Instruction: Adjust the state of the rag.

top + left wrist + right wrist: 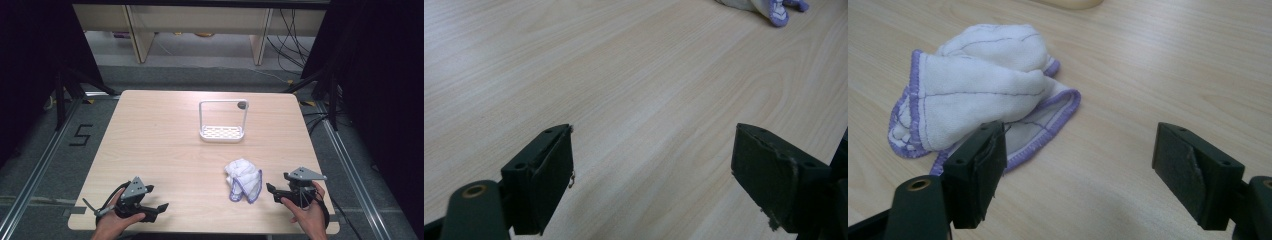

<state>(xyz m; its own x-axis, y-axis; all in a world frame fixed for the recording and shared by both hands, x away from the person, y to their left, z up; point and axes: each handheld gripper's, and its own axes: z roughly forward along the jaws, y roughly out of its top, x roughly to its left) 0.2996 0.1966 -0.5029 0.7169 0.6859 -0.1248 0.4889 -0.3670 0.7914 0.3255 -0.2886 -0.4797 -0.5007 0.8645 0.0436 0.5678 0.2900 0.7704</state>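
A crumpled white cloth with purple edging [243,179] lies on the wooden table, right of centre near the front. In the right gripper view the cloth [978,85] sits just ahead and left of the jaws. My right gripper [270,190] rests low at the front right, a short way right of the cloth, open with bare wood between its jaws [1080,170]. My left gripper [161,207] sits at the front left, open and empty, with only table between its jaws [654,170]. A corner of the cloth [774,9] appears far off in the left gripper view.
A white wire-framed rack with a slotted base [222,131] stands upright past the table's middle. The table's front edge [200,231] runs just beneath both hands. Black frames, cables and wooden furniture legs stand on the floor beyond the table.
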